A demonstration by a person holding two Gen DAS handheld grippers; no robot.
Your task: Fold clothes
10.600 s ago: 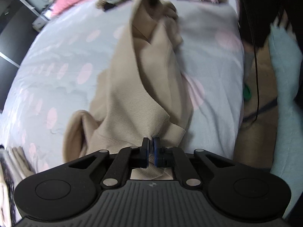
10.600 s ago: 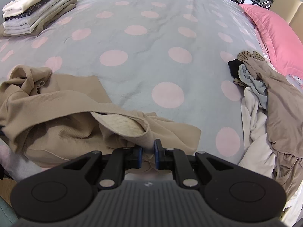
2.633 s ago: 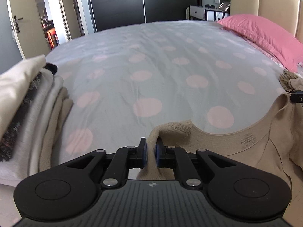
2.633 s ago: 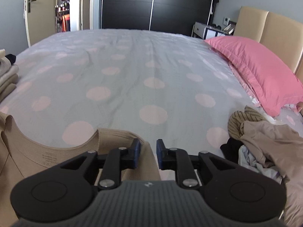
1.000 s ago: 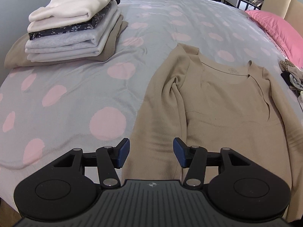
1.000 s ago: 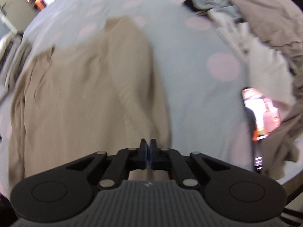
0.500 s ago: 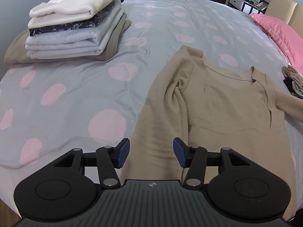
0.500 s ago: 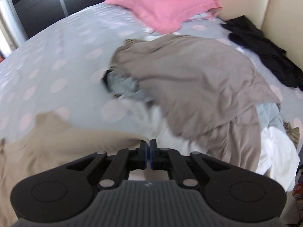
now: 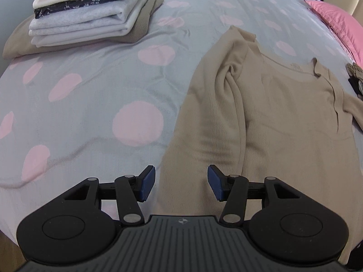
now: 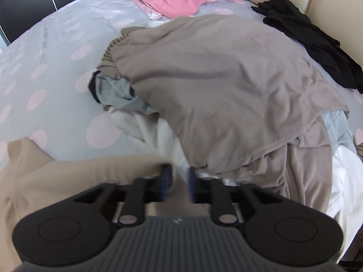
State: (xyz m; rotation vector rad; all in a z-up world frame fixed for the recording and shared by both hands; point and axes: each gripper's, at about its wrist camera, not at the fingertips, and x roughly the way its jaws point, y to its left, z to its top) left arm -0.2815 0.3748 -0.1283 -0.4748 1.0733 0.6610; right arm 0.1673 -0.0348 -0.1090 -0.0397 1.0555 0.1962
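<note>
Polka-dot bedding [image 9: 90,86] carried a folded stack [image 9: 90,11] and, beside it, the beige sweater [image 9: 283,124] spread flat, the left gripper [image 9: 181,181] hovering agape over its hem. From the right wrist, the right gripper [image 10: 178,179], blurred and slightly parted, straddled the sweater's sleeve [image 10: 102,170] against the unfolded heap [image 10: 226,90]; closing there might snag neighbouring white fabric.

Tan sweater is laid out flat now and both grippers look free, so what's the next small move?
Probably bring the open left gripper forward to pinch the sweater's left sleeve, which lies bunched over the body, and fold it inward. The right gripper is open beside the other sleeve, so nothing is held yet.
</note>
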